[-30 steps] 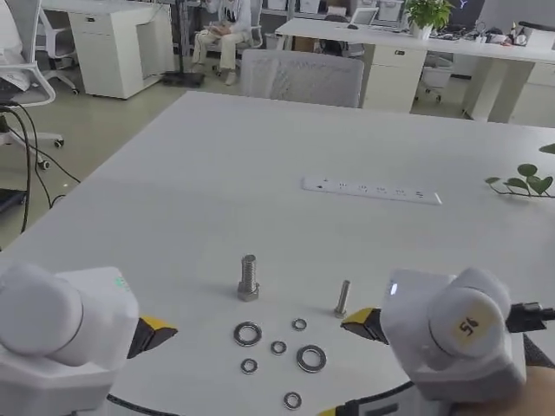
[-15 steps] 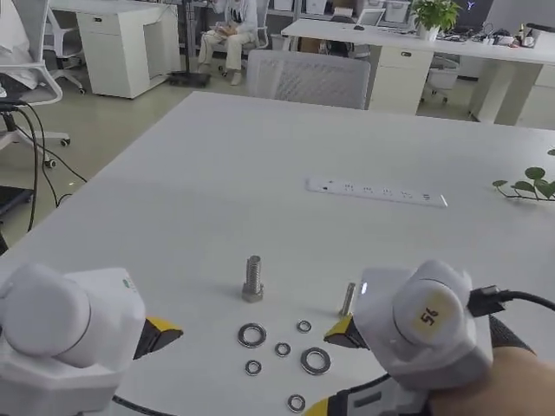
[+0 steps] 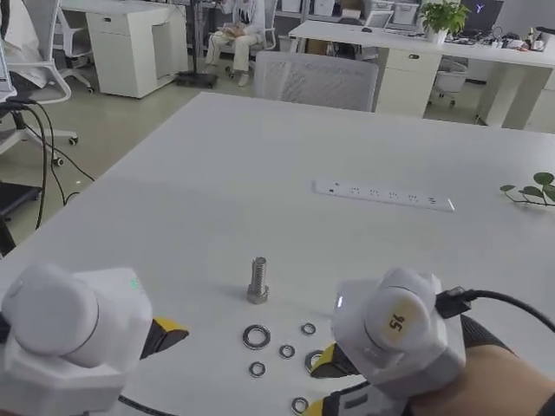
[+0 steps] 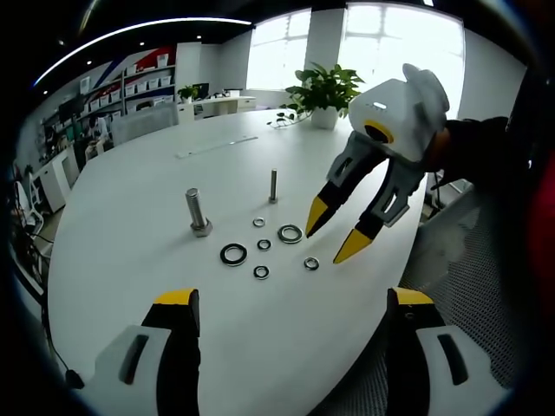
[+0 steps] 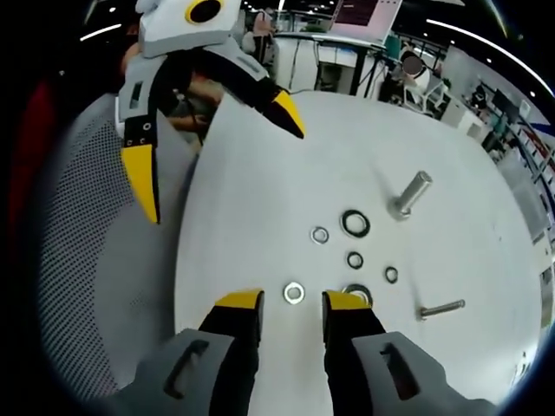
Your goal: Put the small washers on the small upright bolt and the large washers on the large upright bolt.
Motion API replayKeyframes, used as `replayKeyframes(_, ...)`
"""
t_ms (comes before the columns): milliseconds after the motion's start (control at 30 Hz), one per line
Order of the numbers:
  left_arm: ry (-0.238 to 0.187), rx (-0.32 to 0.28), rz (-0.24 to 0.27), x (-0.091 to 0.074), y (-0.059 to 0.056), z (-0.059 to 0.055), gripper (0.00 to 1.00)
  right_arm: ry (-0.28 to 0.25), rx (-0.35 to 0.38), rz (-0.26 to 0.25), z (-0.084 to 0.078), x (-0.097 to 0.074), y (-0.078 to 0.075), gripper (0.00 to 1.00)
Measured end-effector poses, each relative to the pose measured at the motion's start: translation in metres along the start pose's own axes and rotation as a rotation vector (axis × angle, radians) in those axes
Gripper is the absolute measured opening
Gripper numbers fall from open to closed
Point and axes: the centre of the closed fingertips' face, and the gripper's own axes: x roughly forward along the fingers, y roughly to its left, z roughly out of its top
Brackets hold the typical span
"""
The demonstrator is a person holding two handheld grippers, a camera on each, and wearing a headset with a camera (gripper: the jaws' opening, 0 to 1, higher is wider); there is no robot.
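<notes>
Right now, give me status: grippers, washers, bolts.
Both open, empty: left gripper set back, right gripper over the washers. All six loose on the table; large bolt and small bolt bare. Nothing in the way.

Head view steeply down, gripper views low and opposed, all three on the washers (image 3: 287, 351)

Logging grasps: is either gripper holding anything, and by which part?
Nothing held: the left gripper and right gripper both stand open; the washers lie on the table.
</notes>
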Motion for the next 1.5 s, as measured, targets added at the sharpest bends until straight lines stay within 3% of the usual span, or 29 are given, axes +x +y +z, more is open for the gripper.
replayKeyframes(367, -0.001, 0.006, 0.006, 0.0, 0.001, 0.0, 0.89, 0.114, -0.055, 0.056, -0.004, 0.012, -0.002, 0.19)
replayKeyframes(633, -0.002, 0.009, 0.01, 0.0, 0.001, 0.0, 0.89, 0.189, -0.097, 0.098, -0.011, 0.018, 0.001, 0.19)
replayKeyframes(1500, -0.008, 0.012, 0.001, 0.001, -0.002, 0.003, 0.88, 0.261, -0.166, 0.126, -0.015, 0.024, -0.001, 0.16)
